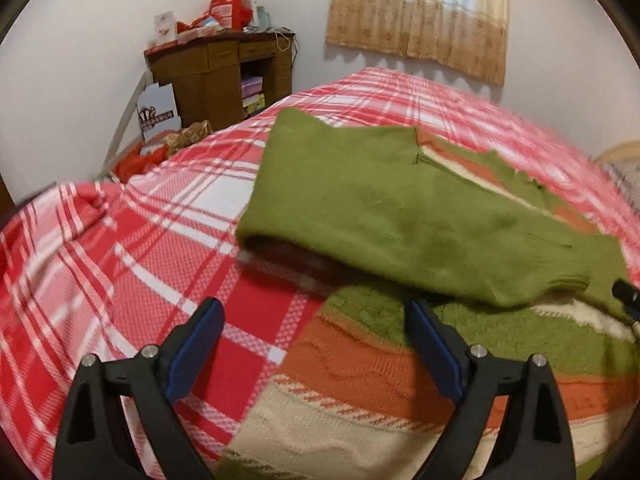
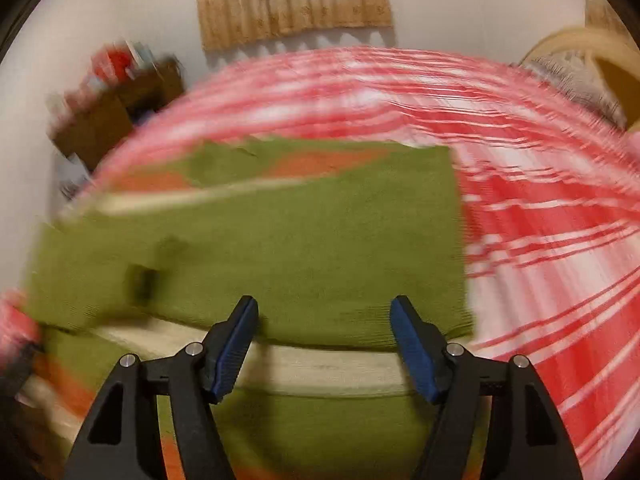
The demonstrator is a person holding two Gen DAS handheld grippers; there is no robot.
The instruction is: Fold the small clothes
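A small knitted sweater [image 1: 380, 208] in green with orange and cream stripes lies on a bed with a red and white plaid cover [image 1: 120, 240]. A green sleeve is folded across its striped body. My left gripper [image 1: 316, 312] is open and empty, just above the sweater's striped lower part near its left edge. The sweater [image 2: 280, 240] also fills the blurred right wrist view. My right gripper [image 2: 324, 312] is open and empty over the folded green part. A dark tip of the right gripper [image 1: 626, 292] shows at the left view's right edge.
A brown wooden desk [image 1: 224, 72] piled with red and white items stands against the far wall left of the bed. A beige curtain [image 1: 420, 12] hangs on the back wall. Boxes and bags [image 1: 160, 120] sit on the floor by the desk. A headboard [image 2: 592, 52] is at far right.
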